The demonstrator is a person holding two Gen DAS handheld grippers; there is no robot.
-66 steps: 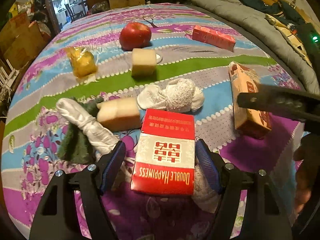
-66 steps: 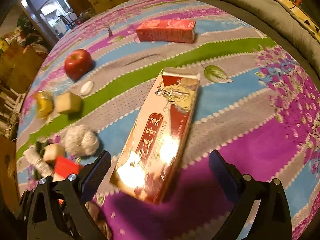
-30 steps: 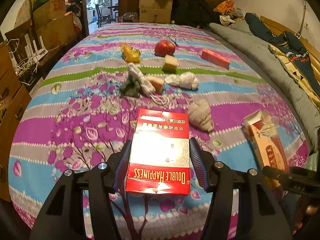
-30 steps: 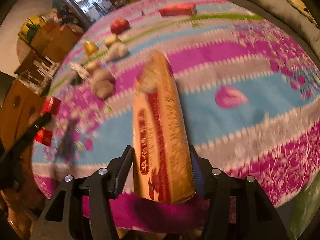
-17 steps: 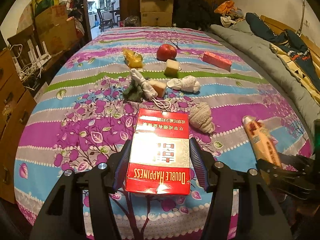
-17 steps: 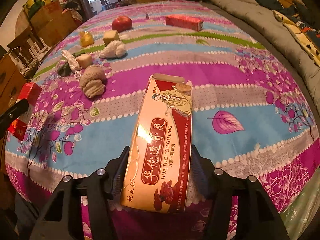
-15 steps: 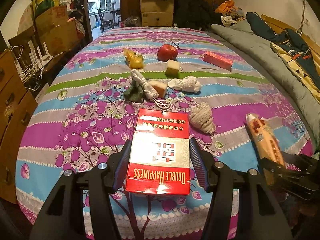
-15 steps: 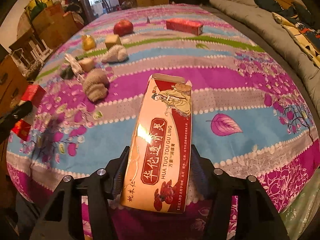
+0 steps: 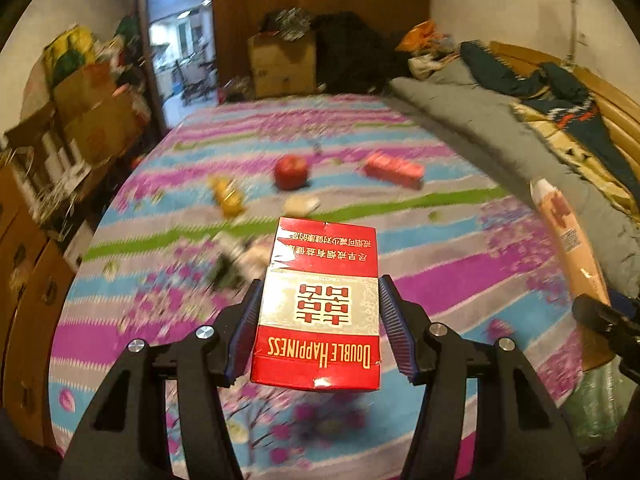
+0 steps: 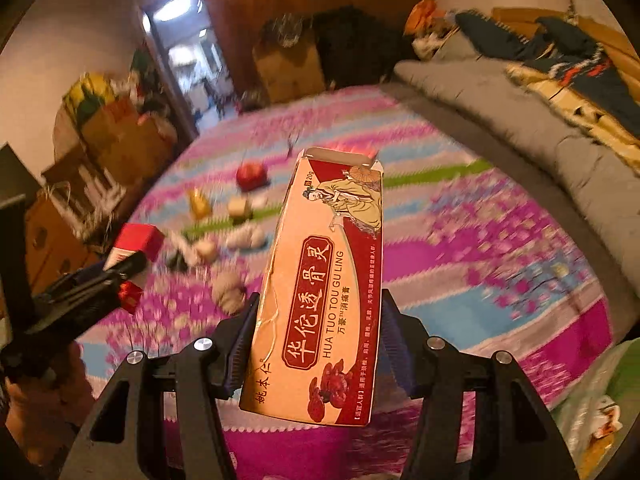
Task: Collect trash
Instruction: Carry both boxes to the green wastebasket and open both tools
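Cluttered bedroom; a bed (image 9: 460, 280) with a purple, blue and green flowered sheet fills both wrist views, and both views are motion-blurred.

Nearest, left wrist view: left gripper (image 9: 320, 320) is clamped on a red cigarette pack (image 9: 320, 304), blue pads pressed to its two long sides. The pack is in the air above the near end of the sheet, its "DOUBLE HAPPINESS" lettering upside down.

Right wrist view: right gripper (image 10: 316, 336) is clamped on a long tan-and-red medicine box (image 10: 324, 292), held lengthwise between the pads with its open top flap pointing away. This box is also in the air over the sheet. It shows at the right edge of the left view, and the pack shows at the left edge of the right view.

Mid-bed: rolled socks and cloth pieces (image 10: 236, 240), blurred. Beyond them a pale block (image 9: 302, 204) and a yellow wrapper (image 9: 228, 196).

Further out: a red apple (image 9: 291, 171) and a red carton (image 9: 394, 170) lying flat.

Far: a grey blanket (image 9: 480, 128) along the right side, cardboard boxes (image 9: 282, 64) at the far end, and a lit doorway (image 9: 180, 44).
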